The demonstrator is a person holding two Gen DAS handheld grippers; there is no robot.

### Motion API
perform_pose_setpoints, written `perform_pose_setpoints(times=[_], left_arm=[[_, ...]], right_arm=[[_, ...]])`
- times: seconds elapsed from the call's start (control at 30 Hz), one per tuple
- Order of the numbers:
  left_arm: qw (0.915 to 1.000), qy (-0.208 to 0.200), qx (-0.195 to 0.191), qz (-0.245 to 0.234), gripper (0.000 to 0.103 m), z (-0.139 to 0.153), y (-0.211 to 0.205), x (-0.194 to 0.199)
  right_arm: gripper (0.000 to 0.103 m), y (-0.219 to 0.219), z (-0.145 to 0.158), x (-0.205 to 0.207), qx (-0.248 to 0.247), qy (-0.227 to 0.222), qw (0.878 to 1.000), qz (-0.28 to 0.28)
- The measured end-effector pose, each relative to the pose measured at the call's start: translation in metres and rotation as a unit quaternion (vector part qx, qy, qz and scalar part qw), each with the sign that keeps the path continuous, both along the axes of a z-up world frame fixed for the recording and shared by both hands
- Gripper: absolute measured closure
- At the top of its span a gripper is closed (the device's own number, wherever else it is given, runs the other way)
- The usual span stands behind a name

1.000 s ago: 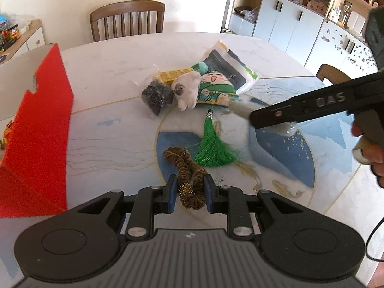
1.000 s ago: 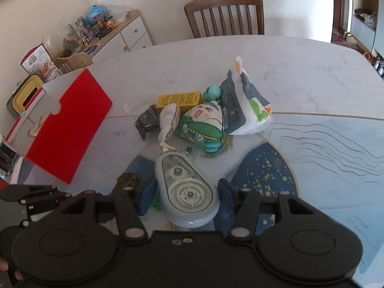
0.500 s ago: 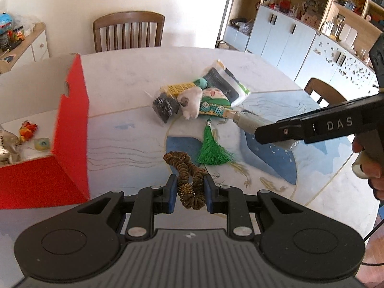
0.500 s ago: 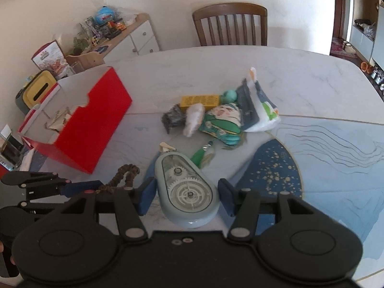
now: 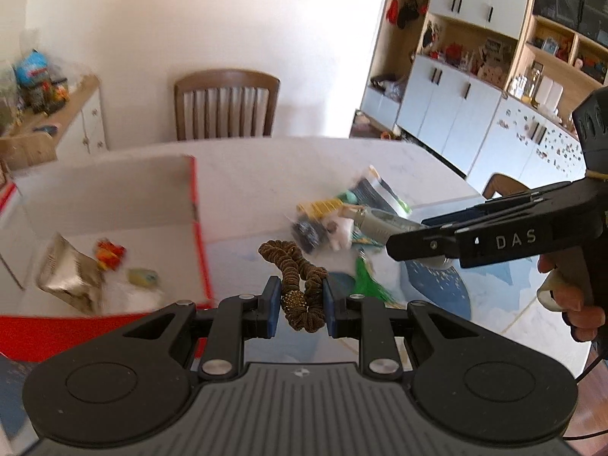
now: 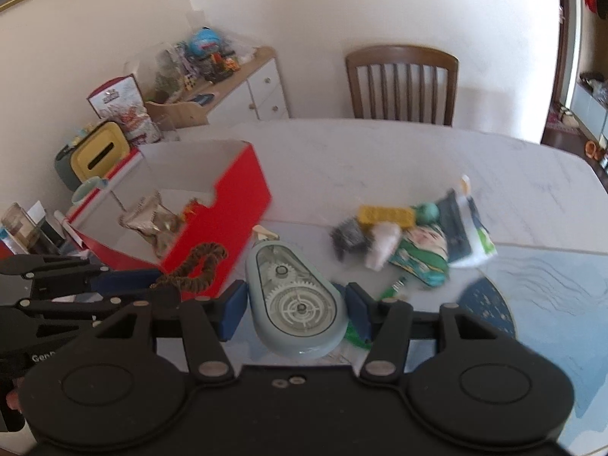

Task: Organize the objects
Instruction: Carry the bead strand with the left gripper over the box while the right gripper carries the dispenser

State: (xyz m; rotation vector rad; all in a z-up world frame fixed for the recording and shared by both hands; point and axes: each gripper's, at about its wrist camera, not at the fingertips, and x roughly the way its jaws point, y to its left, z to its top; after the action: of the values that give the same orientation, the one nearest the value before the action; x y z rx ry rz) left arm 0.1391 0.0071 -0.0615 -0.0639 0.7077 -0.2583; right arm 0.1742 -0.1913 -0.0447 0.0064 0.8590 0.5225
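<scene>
Scrunchie (image 5: 300,281), brown, pinched in the left gripper's (image 5: 300,306) jaws, and correction-tape dispenser (image 6: 294,296), clamped in the right gripper's (image 6: 296,309) jaws, are mid-carry; next, seemingly, each goes over the red box (image 6: 231,205) ahead-left for release.

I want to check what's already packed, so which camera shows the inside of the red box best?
The left wrist view: it looks down into the red box, showing its contents. The right wrist view sees the interior only partly, behind the box's front wall.
</scene>
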Motion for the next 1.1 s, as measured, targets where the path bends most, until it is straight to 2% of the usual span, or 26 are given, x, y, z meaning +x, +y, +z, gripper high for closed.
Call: perform_pose_setpoints(times=[0.3,0.57,0.87,1.1], left_arm=[[0.9992,-0.019,0.006,0.034,0.080,0.016,0.050,-0.003],[0.9975,-0.025,0.012,0.065,0.080,0.019,0.097,0.007],[0.9924,-0.037,0.021,0.116,0.080,0.022,0.145,0.038],[0.9871,-0.016,0.019,0.158,0.080,0.007,0.186,0.072]], right_arm=[[0.048,0.055,0.018,0.001,-0.001,-0.025,0.999,0.029],[0.048,0.106,0.019,0.007,-0.016,-0.038,0.998,0.053],[0.048,0.157,0.016,0.029,-0.032,-0.045,0.996,0.068],[0.048,0.193,-0.001,0.052,-0.064,-0.040,0.994,0.076]])
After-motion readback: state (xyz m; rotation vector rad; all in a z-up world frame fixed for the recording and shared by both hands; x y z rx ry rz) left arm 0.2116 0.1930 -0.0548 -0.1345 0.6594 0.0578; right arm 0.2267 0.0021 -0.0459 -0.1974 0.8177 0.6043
